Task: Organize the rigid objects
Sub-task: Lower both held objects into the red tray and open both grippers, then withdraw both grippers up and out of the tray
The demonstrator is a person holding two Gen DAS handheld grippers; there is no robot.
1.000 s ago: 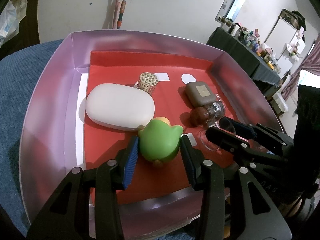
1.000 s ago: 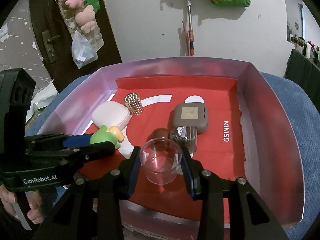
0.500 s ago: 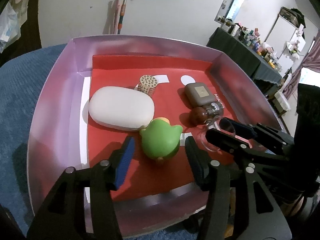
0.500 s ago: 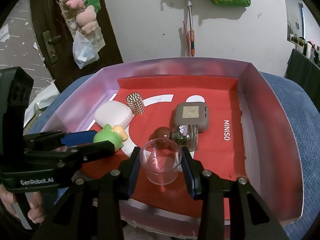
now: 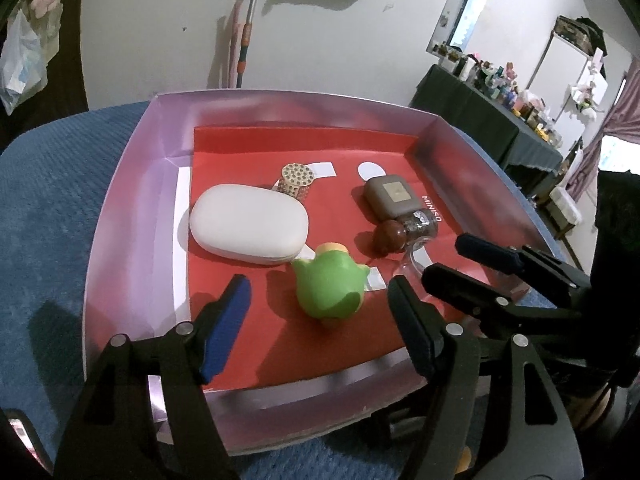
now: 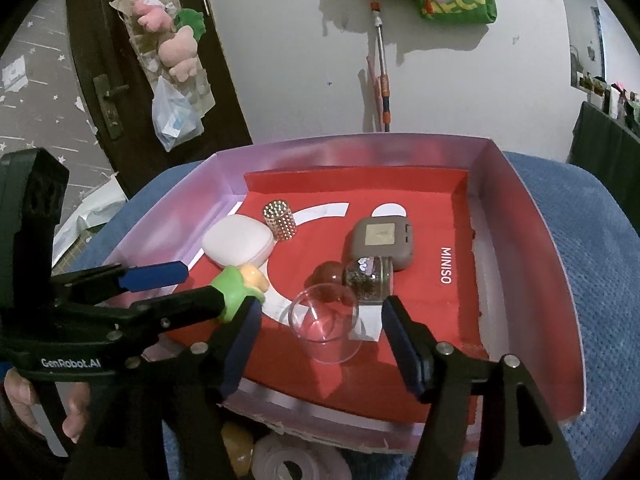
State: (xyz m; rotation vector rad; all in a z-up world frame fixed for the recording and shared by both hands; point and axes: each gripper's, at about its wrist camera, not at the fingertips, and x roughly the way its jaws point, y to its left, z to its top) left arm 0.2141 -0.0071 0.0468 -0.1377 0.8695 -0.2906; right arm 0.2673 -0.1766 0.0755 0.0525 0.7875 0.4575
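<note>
Both tools have let go since a second ago: my left tool was clamped on the green duck toy and now stands wide open and drawn back, with the toy sitting free between and just ahead of its blue pads. My right tool, which held the clear glass cup, is likewise spread wide, and the cup rests on the red floor of the box between its fingers, touching neither.

I hold both tools low over the near rim of the box, pointing inward, the left angled in from the left side and the right from the right, so each shows in the other's view. My hand on the left tool's grip shows only in the right wrist view.

Inside the box I count six things, one of each: the duck toy, the glass cup, a white oval case just beyond the duck, a beaded gold cylinder behind that, a grey square case farther ahead to the right, and a small glass bottle with a brown round stopper lying on its side against the grey case.

The left wrist view hides most of the cup behind the right tool's fingers; the right wrist view shows it whole, and hides the duck's lower body behind the left tool.
</note>
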